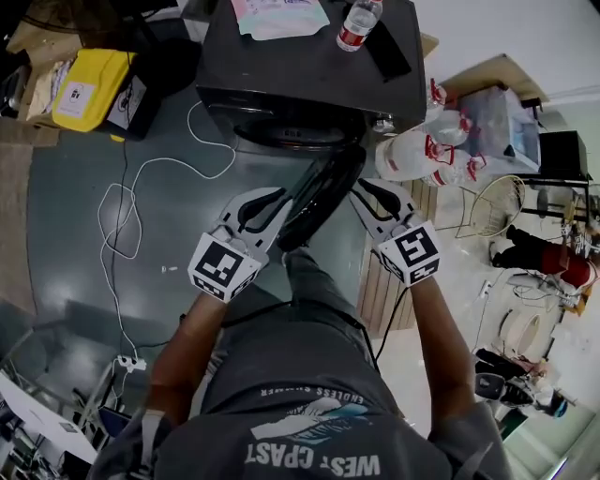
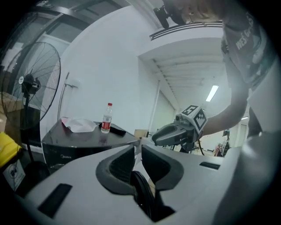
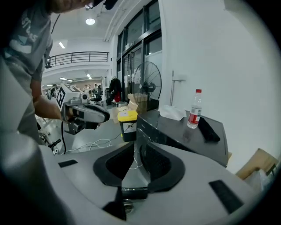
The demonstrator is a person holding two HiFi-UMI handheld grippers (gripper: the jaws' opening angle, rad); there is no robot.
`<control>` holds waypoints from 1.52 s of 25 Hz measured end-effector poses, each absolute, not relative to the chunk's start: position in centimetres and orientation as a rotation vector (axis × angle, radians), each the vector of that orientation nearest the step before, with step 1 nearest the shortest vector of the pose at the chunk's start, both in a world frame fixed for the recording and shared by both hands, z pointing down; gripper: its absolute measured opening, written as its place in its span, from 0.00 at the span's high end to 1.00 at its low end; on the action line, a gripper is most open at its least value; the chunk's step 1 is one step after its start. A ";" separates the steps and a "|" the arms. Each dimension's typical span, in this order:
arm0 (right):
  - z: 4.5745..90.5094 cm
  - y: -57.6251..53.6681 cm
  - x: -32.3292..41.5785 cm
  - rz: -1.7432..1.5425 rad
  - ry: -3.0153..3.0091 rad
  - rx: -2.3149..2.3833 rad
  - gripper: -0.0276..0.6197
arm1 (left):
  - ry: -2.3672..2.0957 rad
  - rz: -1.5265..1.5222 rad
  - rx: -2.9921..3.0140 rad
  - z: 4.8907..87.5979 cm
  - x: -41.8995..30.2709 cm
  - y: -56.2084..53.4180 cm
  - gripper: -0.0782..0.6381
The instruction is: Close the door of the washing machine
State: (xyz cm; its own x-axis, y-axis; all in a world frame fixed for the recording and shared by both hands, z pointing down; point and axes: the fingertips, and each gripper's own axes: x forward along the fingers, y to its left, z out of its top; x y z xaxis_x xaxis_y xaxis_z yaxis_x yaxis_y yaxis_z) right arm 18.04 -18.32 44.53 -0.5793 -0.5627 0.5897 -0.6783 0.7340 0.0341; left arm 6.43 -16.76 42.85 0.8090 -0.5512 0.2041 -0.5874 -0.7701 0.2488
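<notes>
Head view, steeply down. Dark front-loading washing machine (image 1: 309, 84) at top centre on a grey floor (image 1: 75, 206). Round door (image 1: 319, 197) swung out from the machine's front, seen edge-on, not shut.

On the machine's top: water bottle (image 1: 358, 23) with red label, upright; flat black object (image 1: 389, 47) just beside it; white crumpled sheet (image 1: 279, 17) to its left.

Left gripper (image 1: 278, 200) just beside the door's left face, near the outer edge. Jaws drawn together to a thin slit, nothing pinched between the pads, with the door's dark rim just under them in the left gripper view. Contact with the door: cannot tell.

Right gripper (image 1: 364, 190) close by on the door's other side. Jaws narrowly apart in a V-shaped gap, pads pressing on nothing visible.

Around: yellow box (image 1: 82, 89) left of the machine; white cable (image 1: 127, 216) looping over the floor down to a power strip (image 1: 127, 364); white bags (image 1: 427, 150) with red print to the right; standing fan (image 2: 30, 83) in the left gripper view.
</notes>
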 end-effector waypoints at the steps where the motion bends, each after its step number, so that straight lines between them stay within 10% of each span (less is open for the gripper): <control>1: 45.6 -18.3 18.0 0.252 -2.345 0.887 0.79 | -0.862 0.189 2.680 44.1 7.1 -16.7 0.82; 20: 64.7 -13.8 20.0 -0.099 -2.001 -0.069 0.58 | -0.716 0.671 2.464 66.5 16.4 -11.9 0.54; 38: 71.2 -13.8 22.3 -0.325 -1.859 -0.265 0.62 | -0.842 0.803 2.493 71.3 19.1 -10.1 0.55</control>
